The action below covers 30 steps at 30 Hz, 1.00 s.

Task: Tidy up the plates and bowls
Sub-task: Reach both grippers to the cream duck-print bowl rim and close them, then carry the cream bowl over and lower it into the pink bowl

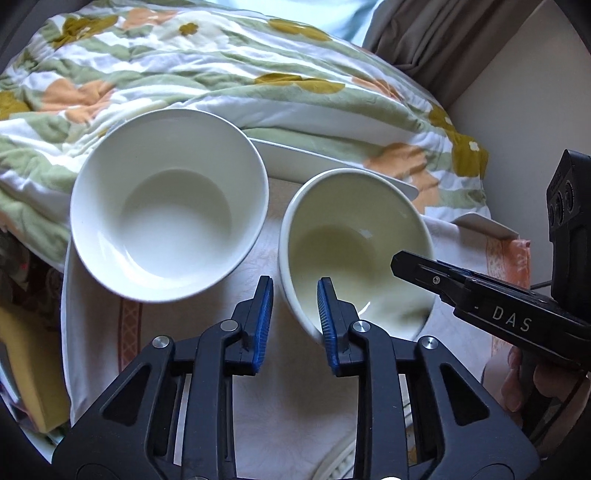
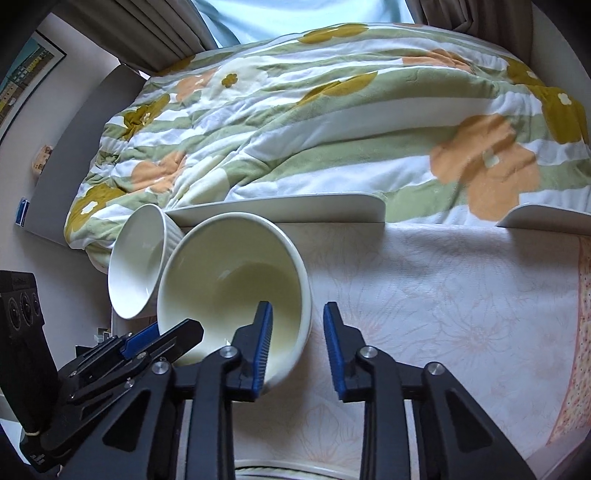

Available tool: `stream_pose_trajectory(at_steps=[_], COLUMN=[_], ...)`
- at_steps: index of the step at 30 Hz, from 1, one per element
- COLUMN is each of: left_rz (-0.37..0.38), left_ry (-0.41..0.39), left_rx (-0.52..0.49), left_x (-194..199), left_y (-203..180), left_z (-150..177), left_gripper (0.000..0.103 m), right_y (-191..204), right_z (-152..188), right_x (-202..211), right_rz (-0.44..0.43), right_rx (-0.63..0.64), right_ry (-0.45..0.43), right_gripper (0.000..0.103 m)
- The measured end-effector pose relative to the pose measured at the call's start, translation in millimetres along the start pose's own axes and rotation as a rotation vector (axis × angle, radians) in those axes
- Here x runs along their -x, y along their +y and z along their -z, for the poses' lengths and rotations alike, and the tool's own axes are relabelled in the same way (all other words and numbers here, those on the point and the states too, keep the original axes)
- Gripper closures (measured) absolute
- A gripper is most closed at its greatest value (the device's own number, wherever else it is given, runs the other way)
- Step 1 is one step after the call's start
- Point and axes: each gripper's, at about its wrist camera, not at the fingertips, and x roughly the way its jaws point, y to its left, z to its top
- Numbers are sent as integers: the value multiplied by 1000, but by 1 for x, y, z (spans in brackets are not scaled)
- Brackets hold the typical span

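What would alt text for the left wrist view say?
The left hand-held gripper straddles the near rim of a cream bowl, which the right hand-held gripper also reaches into. A larger white bowl sits beside it.

Soft daylight coming from window (image 2: pixel 295 18) at far side, overexposing it to pale blue-white. Scene showing evenly bright, shadows staying faint and diffuse. Small specular glints sitting inside cream bowl (image 1: pixel 354 251); white bowl (image 1: pixel 170 225) shading gently toward near wall. Fisheye distortion bending quilt (image 2: pixel 332 122) and plate (image 2: pixel 280 212) edges into curves; black vignette cutting all corners. Slight motion blur smearing orange flower at far right. Near gripper parts appearing dark, underexposed.
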Motion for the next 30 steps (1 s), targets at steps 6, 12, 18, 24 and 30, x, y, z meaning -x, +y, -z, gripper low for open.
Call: stream_pose_trajectory(at_steps=[6,12,18,24,30], left_rz=[-25,-32,-27,-18,5], left_ry=[-16,-20,-41,-74,-142], left_rx=[-41,-57,-63,-74,-85], left_x=[-1,1,12,33,73], left_y=[-6,-9,-12,-22,-45], left_z=[0,-1,-3,-1,7], left_gripper=[85,85,85,85,85], right_y=[-3,1,1,3,0], right_z=[1,2,5,8,18], right_x=[-5,-3,2,21,63], right_rz=[4,15,16,3,-30], right_rx=[-35,-24,-13,-4,2], right_ry=[1,-7,-22,-66,-136], right_gripper=[91,91,91,91,91])
